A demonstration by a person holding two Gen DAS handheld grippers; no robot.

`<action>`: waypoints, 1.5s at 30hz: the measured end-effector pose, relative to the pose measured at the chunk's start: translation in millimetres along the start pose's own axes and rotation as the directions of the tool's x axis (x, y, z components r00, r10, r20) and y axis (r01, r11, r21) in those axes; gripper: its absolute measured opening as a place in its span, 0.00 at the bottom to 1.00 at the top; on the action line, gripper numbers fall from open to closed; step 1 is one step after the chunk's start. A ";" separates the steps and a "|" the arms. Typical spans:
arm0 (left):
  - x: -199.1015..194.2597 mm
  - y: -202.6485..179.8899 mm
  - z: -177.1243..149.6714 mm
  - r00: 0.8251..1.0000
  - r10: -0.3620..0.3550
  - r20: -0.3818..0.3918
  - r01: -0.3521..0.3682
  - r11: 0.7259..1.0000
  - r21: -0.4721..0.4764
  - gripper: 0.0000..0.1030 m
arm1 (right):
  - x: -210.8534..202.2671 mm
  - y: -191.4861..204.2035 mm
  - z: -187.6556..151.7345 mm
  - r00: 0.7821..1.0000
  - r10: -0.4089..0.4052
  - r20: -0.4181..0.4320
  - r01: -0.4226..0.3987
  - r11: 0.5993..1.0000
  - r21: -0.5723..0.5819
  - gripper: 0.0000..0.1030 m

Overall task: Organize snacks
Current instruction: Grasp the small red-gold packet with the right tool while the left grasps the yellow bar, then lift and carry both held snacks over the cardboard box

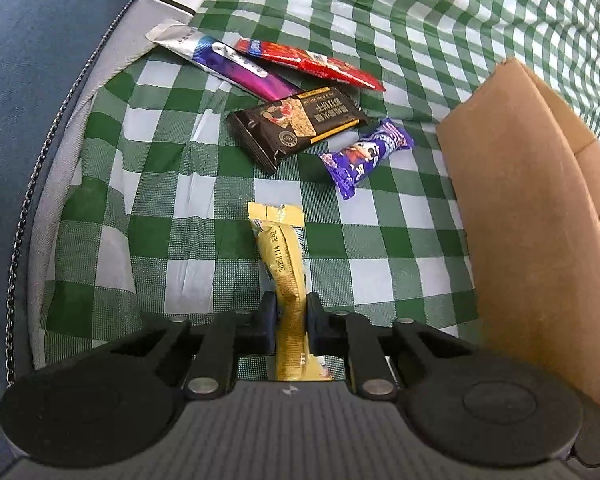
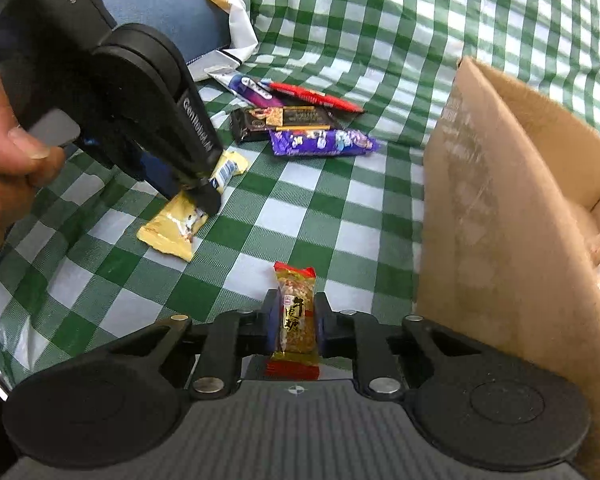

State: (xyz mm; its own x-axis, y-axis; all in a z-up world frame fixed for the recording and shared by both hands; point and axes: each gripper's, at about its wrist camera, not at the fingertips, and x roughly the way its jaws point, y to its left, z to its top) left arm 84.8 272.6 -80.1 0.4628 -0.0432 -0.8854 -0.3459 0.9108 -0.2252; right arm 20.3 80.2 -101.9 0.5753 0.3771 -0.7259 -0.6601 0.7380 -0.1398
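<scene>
My left gripper (image 1: 291,314) is shut on a yellow snack bar (image 1: 282,256), which lies along the green checked cloth; it also shows in the right wrist view (image 2: 172,226) under the left gripper (image 2: 204,196). My right gripper (image 2: 296,320) is shut on a small peanut candy bar (image 2: 296,312) with red ends. A cardboard box (image 1: 532,208) stands open at the right, also in the right wrist view (image 2: 512,216), with snacks partly visible inside. Loose on the cloth ahead lie a black bar (image 1: 300,124), a purple pack (image 1: 366,156), a red pack (image 1: 312,62) and a purple tube pack (image 1: 236,66).
The green checked cloth (image 1: 172,216) covers the table, whose left edge (image 1: 52,152) has a chain-like trim. A white bag (image 2: 228,12) and blue chair (image 2: 168,12) sit at the far left. A person's hand (image 2: 8,152) holds the left gripper.
</scene>
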 end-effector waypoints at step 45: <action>-75.2 -140.4 -9.4 0.786 -0.383 0.486 0.388 0.917 0.095 0.14 | -139.7 -229.5 -23.1 0.878 -0.393 0.274 0.346 0.915 0.206 0.17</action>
State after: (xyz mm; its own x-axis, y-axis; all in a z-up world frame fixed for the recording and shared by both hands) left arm 91.0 144.0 14.3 0.8927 -0.1834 -0.4116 -0.0598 0.8571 -0.5116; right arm 80.2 -154.9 16.0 0.8969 0.1938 -0.3976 -0.3056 0.9213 -0.2403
